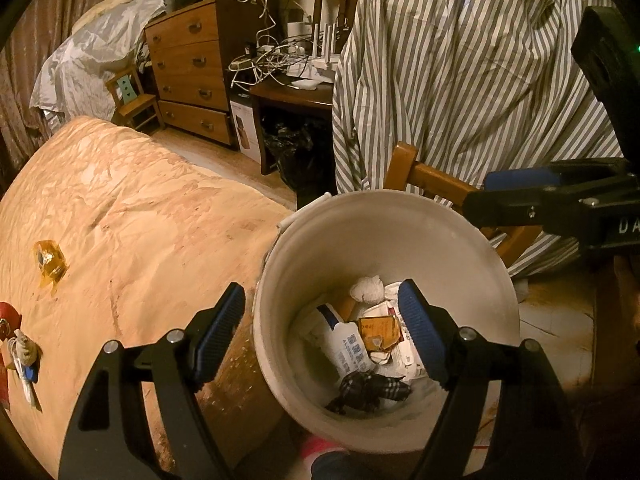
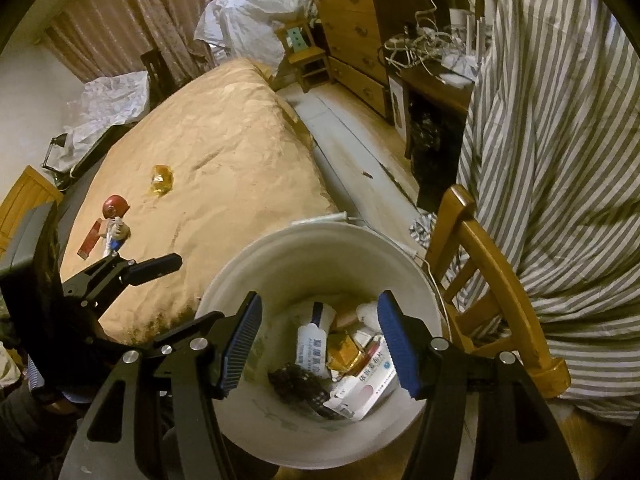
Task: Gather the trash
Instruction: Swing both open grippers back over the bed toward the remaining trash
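A white bucket (image 1: pixel 400 232) stands between the bed and a wooden chair. It holds trash: white printed packets (image 1: pixel 352 344), a yellow wrapper (image 1: pixel 378 326), a tissue ball (image 1: pixel 366 289) and a dark checked cloth (image 1: pixel 370 390). My left gripper (image 1: pixel 322 286) hangs open over the bucket's near rim with nothing between its pads. In the right wrist view my right gripper (image 2: pixel 320 296) is open above the same bucket (image 2: pixel 288 256), also with nothing in it. A yellow wrapper (image 1: pixel 49 262) (image 2: pixel 161 179) lies on the bedspread. Each view shows the other gripper's finger at its edge.
A red-capped toy figure with keys (image 2: pixel 114 220) lies on the tan bedspread (image 2: pixel 224 128). A striped sheet (image 1: pixel 460 64) drapes the wooden chair (image 2: pixel 492 280) right of the bucket. A chest of drawers (image 1: pixel 190 68), a cable-strewn desk (image 1: pixel 296 92) and a black bag (image 1: pixel 292 148) stand beyond.
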`<state>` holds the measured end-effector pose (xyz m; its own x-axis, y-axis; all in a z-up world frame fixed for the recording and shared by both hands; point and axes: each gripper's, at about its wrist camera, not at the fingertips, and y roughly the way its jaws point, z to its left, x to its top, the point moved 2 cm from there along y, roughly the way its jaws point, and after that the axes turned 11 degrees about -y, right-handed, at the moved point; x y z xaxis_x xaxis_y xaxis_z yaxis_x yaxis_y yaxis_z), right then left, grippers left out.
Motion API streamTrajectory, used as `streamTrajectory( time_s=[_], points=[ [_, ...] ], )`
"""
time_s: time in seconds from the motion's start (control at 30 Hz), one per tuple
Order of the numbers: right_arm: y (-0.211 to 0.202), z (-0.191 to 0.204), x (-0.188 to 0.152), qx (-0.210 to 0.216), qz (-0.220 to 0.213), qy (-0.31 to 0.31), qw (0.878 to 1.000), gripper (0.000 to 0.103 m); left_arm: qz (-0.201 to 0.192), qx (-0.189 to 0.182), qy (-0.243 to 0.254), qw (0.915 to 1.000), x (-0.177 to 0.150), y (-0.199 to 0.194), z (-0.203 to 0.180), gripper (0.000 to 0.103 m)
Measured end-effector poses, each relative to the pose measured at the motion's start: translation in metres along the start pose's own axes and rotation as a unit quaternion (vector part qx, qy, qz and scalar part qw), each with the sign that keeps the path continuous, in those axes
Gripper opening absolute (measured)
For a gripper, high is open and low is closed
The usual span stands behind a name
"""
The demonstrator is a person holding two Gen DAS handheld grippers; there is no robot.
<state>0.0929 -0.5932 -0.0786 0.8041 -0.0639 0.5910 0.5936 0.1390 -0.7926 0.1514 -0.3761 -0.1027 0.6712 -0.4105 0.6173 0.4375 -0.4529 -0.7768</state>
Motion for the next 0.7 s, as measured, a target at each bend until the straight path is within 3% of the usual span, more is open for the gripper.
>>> streamTrajectory(
  time_s=[0.27, 0.47, 0.53, 0.7],
  points=[
    [-0.012, 0.065, 0.001, 0.007, -0.068, -0.061, 0.996, 0.064, -0.023, 0.024, -0.035, 0.9988, -0.023, -0.028, 0.059, 0.075],
    [-0.005, 0.126, -0.002, 0.039, -0.101, -0.098, 0.989, 0.071, -0.044, 0.078, -0.106, 0.9904, -0.056, -0.059, 0.164, 0.076],
    [0.007, 0.15, -0.003, 0.061, -0.096, -0.109, 0.987, 0.071, -0.044, 0.107, -0.144, 0.9828, -0.068, -0.068, 0.213, 0.076],
    [0.043, 0.199, 0.002, 0.095, -0.076, -0.127, 0.984, 0.071, -0.046, 0.187, -0.24, 0.9515, -0.104, -0.089, 0.336, 0.075]
  ],
)
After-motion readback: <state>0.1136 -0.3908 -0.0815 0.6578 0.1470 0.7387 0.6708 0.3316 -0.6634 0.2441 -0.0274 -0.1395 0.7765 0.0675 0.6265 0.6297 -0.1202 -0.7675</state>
